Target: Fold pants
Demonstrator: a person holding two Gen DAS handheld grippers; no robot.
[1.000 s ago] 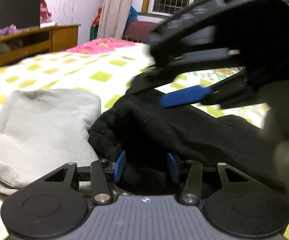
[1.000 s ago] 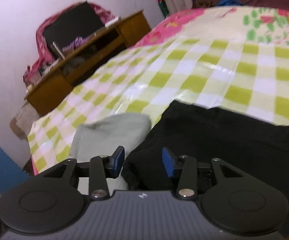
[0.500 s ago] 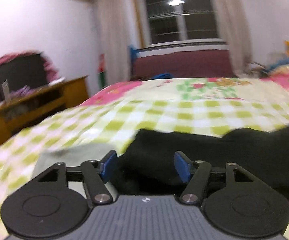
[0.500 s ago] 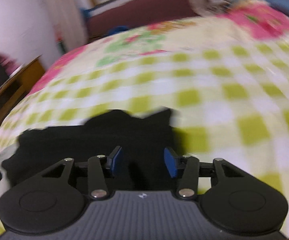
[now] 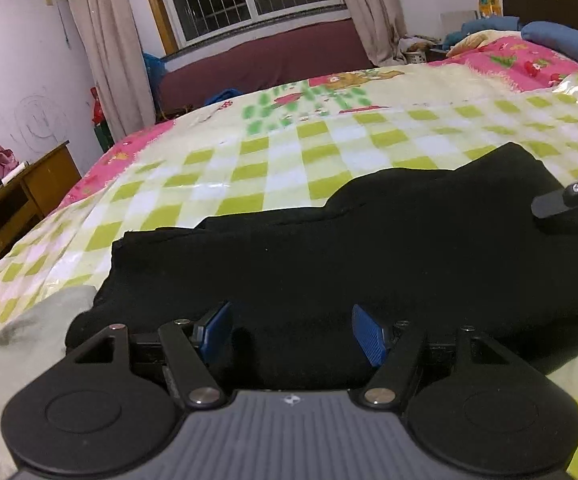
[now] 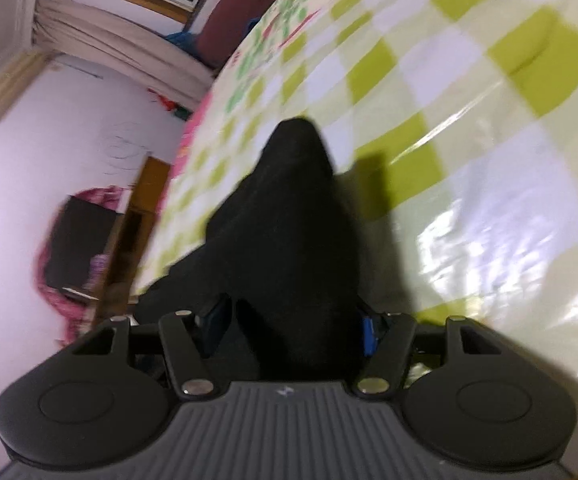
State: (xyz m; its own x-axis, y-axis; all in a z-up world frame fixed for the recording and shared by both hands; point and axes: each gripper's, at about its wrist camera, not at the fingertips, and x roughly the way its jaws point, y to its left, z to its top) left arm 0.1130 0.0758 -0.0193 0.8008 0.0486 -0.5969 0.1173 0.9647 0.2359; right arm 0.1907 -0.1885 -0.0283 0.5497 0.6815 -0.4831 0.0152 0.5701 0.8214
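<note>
So from the left wrist view, the black pants (image 5: 329, 248) are lying across the green-checked bedspread (image 5: 249, 168), already doubled into a longish flat bundle, with a grey garment (image 5: 21, 340) touching their near left end. The left gripper (image 5: 289, 332) sits right over the near edge of the pants, jaws spread apart with only dark cloth under the gap, nothing pinched; they've just been opening. At the right edge you can catch a bit of the right gripper (image 5: 561, 200) over the far end of the pants, mostly cut off. Flip to the right wrist view and it's tilted and blurry: the pants (image 6: 289, 220) run away from the camera in a narrowing black strip on the bedspread (image 6: 469, 140). The right gripper (image 6: 289, 328) has its jaws apart too, just been widening, with a hump of the cloth between them. I can't honestly tell if the right pad (image 6: 367, 338) is touching fabric, black on black. My read: one fold is laid and both hands are setting up to grab for the next one. That'll need both jaws closing on the full thickness of the layers, and the grey thing shouldn't get caught.
</note>
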